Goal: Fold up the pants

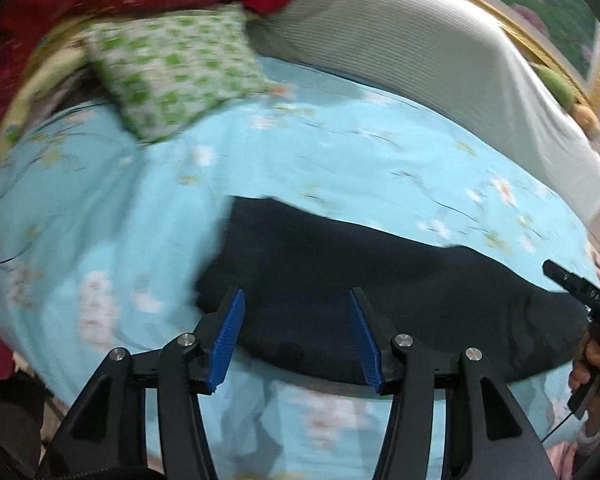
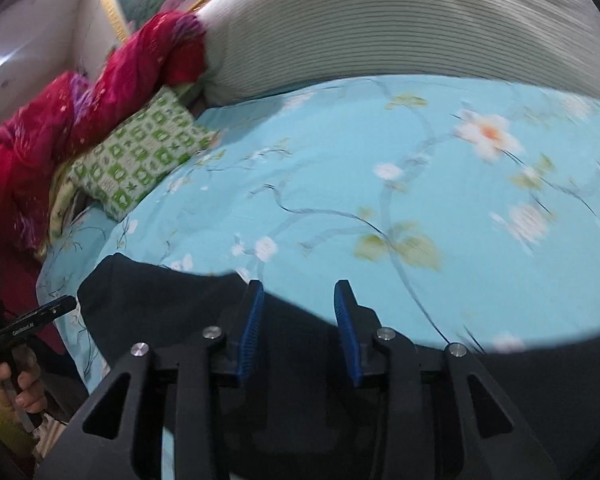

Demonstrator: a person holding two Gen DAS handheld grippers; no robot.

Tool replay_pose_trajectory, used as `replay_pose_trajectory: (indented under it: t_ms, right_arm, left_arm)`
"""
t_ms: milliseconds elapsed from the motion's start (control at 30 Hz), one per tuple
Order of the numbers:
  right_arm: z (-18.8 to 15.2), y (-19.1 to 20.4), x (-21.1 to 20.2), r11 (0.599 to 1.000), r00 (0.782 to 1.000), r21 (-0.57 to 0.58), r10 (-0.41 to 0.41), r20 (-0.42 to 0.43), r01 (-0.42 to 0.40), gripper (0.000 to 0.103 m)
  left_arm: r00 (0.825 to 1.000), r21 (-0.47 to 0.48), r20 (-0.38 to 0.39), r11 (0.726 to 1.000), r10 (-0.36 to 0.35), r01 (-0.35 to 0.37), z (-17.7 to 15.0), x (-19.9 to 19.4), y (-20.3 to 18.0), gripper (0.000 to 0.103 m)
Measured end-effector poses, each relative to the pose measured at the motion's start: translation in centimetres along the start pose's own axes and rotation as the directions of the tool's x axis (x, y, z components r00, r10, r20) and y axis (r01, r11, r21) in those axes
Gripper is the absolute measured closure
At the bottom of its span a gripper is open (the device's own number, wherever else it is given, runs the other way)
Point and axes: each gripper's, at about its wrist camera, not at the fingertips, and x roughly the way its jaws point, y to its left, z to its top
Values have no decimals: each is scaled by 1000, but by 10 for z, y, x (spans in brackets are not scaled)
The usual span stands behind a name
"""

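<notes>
Black pants (image 1: pixel 340 272) folded on bed (image 1: pixel 140 208), under both spread fingers, L gripper (image 1: pixel 296 300), R gripper (image 2: pixel 298 292), nothing pinched, tool lettering too blurred to read

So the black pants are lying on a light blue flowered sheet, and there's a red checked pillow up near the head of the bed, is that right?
Nearly right. The pillow is green and white checked, not red; the red thing beside it is a bunched blanket. The right wrist view shows this clearly. The black pants do lie on the light blue flowered sheet.

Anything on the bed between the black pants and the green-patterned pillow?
No. Only bare blue floral sheet between pants and pillow, clearest in the left wrist view.
</notes>
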Motion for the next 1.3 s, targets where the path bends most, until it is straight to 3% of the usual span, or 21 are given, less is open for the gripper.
replay_pose_trajectory:
  t_ms: [267,467,600,767,867,1033,1133,1300]
  right_arm:
    - [-44,-52,-62,984,994,143,-105,17,101,65]
    - [-71,-86,-102,955,982,242,-184,32,171,65]
    - [-83,-110,-125,928,971,308,-236,43,212,65]
    - [-93,-140,-143,888,959,392,-280,51,239,65]
    - [-98,-155,-150,872,956,430,-287,60,235,65]
    - [-98,-171,-153,857,954,459,-293,62,233,64]
    - [-99,-183,-153,845,958,491,-280,64,214,61]
    - [-96,-198,-152,824,965,542,-248,87,163,60]
  left_arm:
    - [986,186,-93,970,-141,157,-8,23,-100,47]
    - [945,281,-208,910,-251,304,-18,39,-170,46]
    - [922,338,-268,869,-279,362,-18,50,-211,43]
    - [868,392,-366,791,-335,470,-11,67,-265,39]
    - [826,430,-437,724,-356,539,-6,83,-305,35]
    - [787,481,-511,643,-347,596,-1,113,-368,35]
    - [749,479,-562,600,-351,641,3,133,-404,34]
    - [701,490,-633,530,-330,692,0,164,-461,34]
